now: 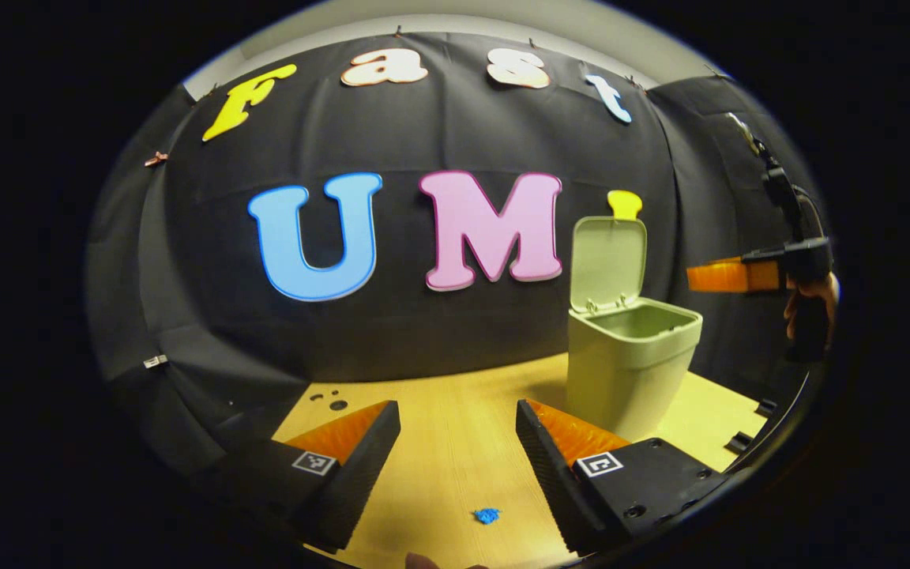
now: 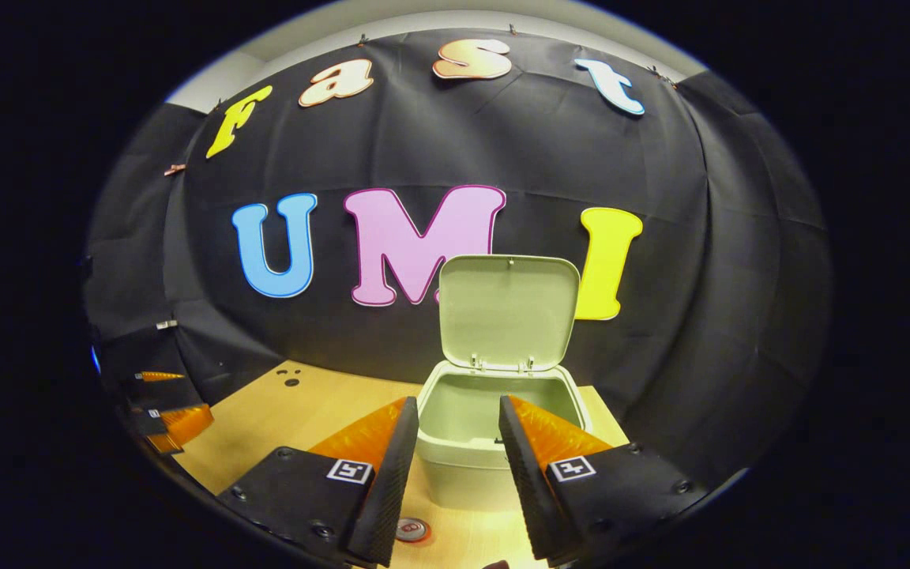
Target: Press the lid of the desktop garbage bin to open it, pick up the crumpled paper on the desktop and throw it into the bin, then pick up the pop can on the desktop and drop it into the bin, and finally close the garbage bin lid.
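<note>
Just below the right gripper (image 2: pixel 455 474), almost under its fingertips, stood the pop can (image 2: pixel 412 529), seen from above as a round silver top on the wooden desktop (image 2: pixel 321 403) in front of the garbage bin (image 2: pixel 463 474). That gripper's fingers were spread wide and empty, one to each side of the bin's front wall. The bin's lid (image 2: pixel 509 310) stood upright on its hinge at the back, so the mouth was open.

In the left gripper view, the left gripper (image 1: pixel 459 450) was also wide apart and held nothing, well to the side of the bin (image 1: pixel 629 356). A small blue scrap (image 1: pixel 486 515) lay on the desktop (image 1: pixel 455 411) between its fingers; whether that was the crumpled paper I could not tell, as it was too small.

The likely trouble was the can. It sat close against the bin's front, so fingers coming down around it might have knocked the bin backward or tipped the can over. A round, smooth can could also have slipped if pinched off-centre. The upright lid might have been bumped shut by a careless lift.
</note>
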The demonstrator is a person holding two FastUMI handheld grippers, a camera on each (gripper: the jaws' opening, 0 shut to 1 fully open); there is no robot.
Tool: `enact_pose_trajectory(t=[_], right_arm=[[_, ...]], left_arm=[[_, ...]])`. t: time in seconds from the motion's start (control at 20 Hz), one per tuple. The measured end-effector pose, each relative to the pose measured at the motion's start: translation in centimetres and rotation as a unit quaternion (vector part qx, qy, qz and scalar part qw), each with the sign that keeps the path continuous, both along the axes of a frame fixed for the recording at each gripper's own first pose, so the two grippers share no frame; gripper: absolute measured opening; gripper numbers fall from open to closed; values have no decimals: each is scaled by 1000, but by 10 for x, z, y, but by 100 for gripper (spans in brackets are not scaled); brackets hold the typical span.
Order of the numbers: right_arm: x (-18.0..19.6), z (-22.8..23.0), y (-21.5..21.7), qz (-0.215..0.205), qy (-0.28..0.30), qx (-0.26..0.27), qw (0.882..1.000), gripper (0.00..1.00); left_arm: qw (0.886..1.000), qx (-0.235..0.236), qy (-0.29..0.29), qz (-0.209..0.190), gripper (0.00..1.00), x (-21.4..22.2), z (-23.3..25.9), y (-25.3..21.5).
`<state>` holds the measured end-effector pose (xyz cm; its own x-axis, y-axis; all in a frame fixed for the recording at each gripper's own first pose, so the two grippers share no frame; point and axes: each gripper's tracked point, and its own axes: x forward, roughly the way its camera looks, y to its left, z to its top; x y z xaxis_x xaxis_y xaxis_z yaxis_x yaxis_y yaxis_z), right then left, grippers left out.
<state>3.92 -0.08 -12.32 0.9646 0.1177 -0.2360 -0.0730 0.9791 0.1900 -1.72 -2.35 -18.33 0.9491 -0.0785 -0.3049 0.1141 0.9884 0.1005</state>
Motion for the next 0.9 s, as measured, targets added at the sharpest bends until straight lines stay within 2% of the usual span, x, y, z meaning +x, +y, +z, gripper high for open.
enact_pose_trajectory(t=[0.1,0.15,0.2,0.4,0.45,0.55,0.9], right_arm=[[-11,-4,0,-7,5,-4,1000,65],[-15,-9,-2,-11,10,-6,1000,65],[-22,-15,0,-10,21,-1,1000,69],[-43,-36,7,-2,55,1,998,62],[-48,-39,8,-2,62,1,998,65],[-56,-43,7,-4,71,3,997,65],[-71,-53,-8,-14,91,-8,996,66]], left_arm=[[1000,-1,30,-5,94,-1,-31,-1],[999,0,47,-5,97,-2,-45,-1],[998,1,67,-4,96,-2,-66,-1],[993,14,116,-13,96,3,-126,-4],[991,21,128,-17,96,5,-141,-5],[988,26,152,-24,95,3,-169,-7],[973,44,226,-21,86,1,-249,-2]])
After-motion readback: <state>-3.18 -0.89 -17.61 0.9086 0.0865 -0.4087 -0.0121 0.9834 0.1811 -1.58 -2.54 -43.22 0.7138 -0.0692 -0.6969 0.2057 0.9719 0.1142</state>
